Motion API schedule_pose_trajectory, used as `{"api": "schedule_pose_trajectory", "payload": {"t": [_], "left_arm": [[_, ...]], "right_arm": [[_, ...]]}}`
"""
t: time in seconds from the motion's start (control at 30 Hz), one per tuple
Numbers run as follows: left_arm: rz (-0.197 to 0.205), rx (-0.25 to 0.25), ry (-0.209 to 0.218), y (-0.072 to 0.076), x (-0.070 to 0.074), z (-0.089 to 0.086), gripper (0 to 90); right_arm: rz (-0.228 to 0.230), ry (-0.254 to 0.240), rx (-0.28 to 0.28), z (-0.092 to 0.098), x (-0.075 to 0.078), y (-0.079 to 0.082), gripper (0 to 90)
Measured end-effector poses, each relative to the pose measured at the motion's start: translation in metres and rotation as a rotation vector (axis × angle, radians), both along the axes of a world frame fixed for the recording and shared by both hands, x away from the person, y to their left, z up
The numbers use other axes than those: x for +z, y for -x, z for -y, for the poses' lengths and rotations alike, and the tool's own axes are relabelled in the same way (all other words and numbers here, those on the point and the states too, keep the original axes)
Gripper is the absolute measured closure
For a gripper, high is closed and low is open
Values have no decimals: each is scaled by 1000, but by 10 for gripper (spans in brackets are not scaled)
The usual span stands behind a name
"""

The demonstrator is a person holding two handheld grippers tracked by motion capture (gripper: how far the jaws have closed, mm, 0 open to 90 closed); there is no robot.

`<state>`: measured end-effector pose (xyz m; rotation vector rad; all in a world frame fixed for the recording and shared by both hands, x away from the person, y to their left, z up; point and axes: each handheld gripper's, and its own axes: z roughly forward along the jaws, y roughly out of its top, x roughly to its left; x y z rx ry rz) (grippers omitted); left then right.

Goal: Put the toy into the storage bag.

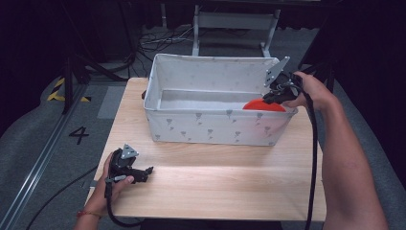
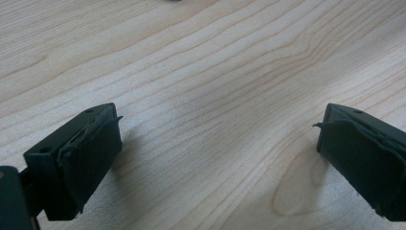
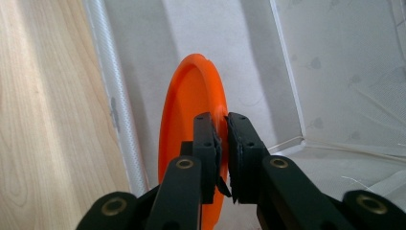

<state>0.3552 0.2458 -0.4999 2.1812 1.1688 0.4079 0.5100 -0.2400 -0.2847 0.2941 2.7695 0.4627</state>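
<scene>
The right claw (image 3: 221,143) pinches the orange plate (image 3: 189,115) by its rim, edge-on over the bin (image 1: 210,125). It looks light, stiff and slick, so the rim suits. The left claw (image 2: 215,158) rests spread on the desk (image 2: 201,72).

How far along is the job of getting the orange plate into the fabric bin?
Done: the right tongs are shut on the orange plate's rim and have it over the bin's right end, partly below the rim. In hand: lowering it inside. Left: set it on the bin floor and let go. The left tongs stand open on the wooden table, idle.

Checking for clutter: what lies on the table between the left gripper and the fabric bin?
Nothing: the high view shows bare wood table between left gripper and fabric bin.
</scene>
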Motion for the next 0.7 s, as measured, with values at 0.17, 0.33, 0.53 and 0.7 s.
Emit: {"api": "schedule_pose_trajectory", "payload": {"t": [0.17,0.33,0.53,0.7], "left_arm": [[0,1,1,0,0,0,18],[0,0,0,0,0,0,18],[0,1,2,0,0,0,18],[0,0,0,0,0,0,18]], "right_arm": [[-25,7,-13,0,-4,-4,832],[-30,24,-25,0,-10,-4,830],[-29,18,-27,5,-10,-2,830],[-23,13,-29,7,-6,1,825]]}}
